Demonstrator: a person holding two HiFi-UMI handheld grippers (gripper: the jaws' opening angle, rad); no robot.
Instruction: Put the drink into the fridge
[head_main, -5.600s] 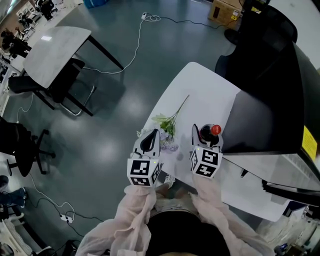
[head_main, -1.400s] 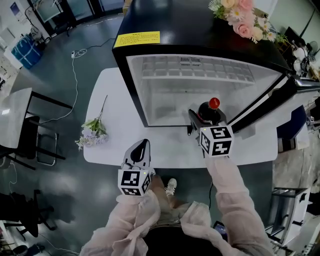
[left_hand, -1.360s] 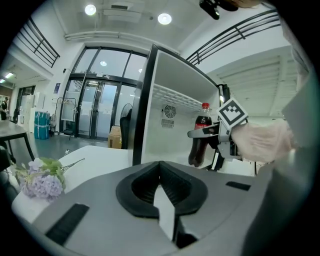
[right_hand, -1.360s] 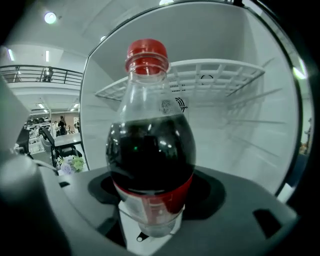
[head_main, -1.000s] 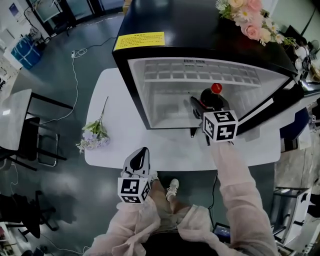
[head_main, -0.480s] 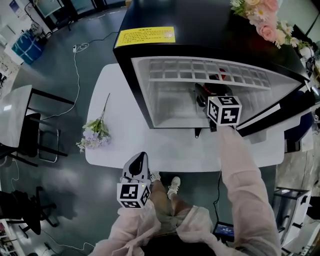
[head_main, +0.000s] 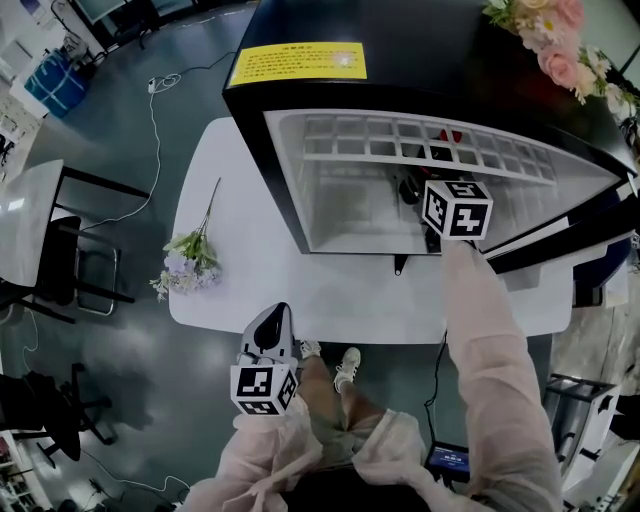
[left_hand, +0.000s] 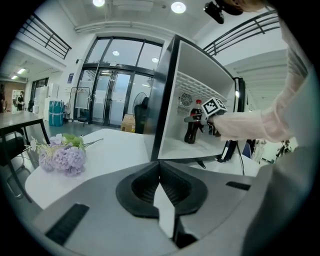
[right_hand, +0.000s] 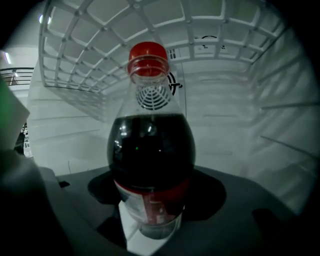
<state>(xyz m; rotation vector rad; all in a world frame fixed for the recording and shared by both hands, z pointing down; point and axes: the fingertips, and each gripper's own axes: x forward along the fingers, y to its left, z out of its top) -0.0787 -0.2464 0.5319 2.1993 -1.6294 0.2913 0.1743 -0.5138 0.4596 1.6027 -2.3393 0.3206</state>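
Two claws, left to right | my left gripper (head_main: 272, 322): pinched together, empty, held off the table (head_main: 240, 180) out of the way | fridge (head_main: 300, 70): open | my right gripper (head_main: 432, 180): clamped around the bottle (right_hand: 150, 150), upright inside the fridge, ready to set down.

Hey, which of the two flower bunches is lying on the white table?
The lilac bunch with green leaves, lying on the table left of the fridge. The pink bunch is up on the fridge's black top instead.
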